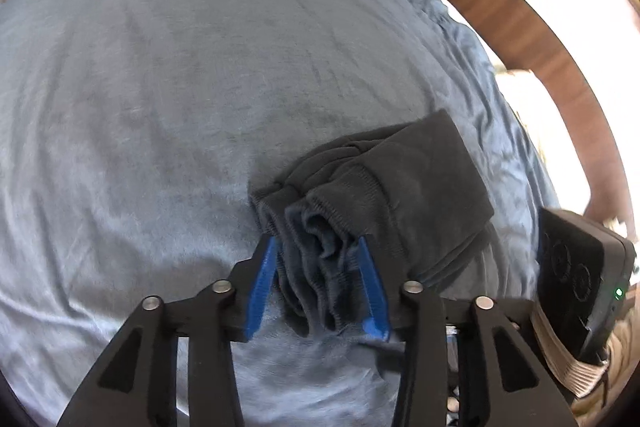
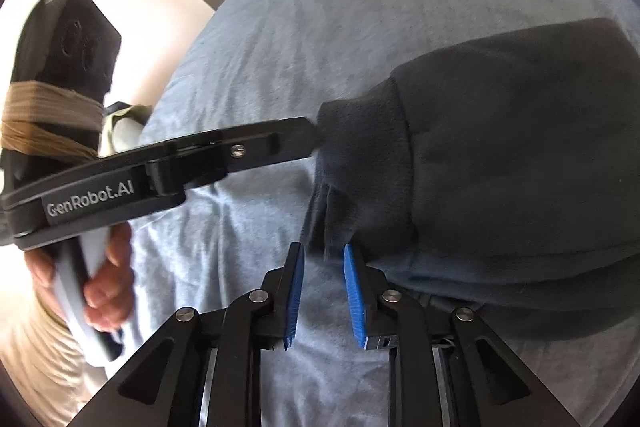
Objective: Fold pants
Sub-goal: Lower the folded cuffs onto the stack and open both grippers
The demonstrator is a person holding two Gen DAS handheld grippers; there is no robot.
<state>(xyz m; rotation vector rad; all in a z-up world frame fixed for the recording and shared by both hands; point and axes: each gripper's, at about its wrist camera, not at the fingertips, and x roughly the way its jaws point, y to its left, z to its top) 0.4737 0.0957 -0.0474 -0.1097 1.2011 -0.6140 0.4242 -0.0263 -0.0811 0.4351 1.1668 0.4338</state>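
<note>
Dark grey pants (image 1: pixel 400 187) lie folded into a thick bundle on a light blue bed sheet (image 1: pixel 180 87). My left gripper (image 1: pixel 320 247) is shut on the bunched ribbed waistband end of the pants, with cloth filling the gap between its blue pads. In the right wrist view the pants (image 2: pixel 500 147) fill the right side. My right gripper (image 2: pixel 322 251) is open, its blue pads just short of the bundle's near edge, nothing between them. The left gripper (image 2: pixel 308 131) reaches in from the left and grips the bundle's end.
The bed sheet (image 2: pixel 280 27) covers most of both views. A wooden bed frame (image 1: pixel 500 7) curves along the right. The right gripper's camera body (image 1: pixel 576 267) shows at the right edge. A hand (image 2: pixel 108 287) holds the left gripper's handle.
</note>
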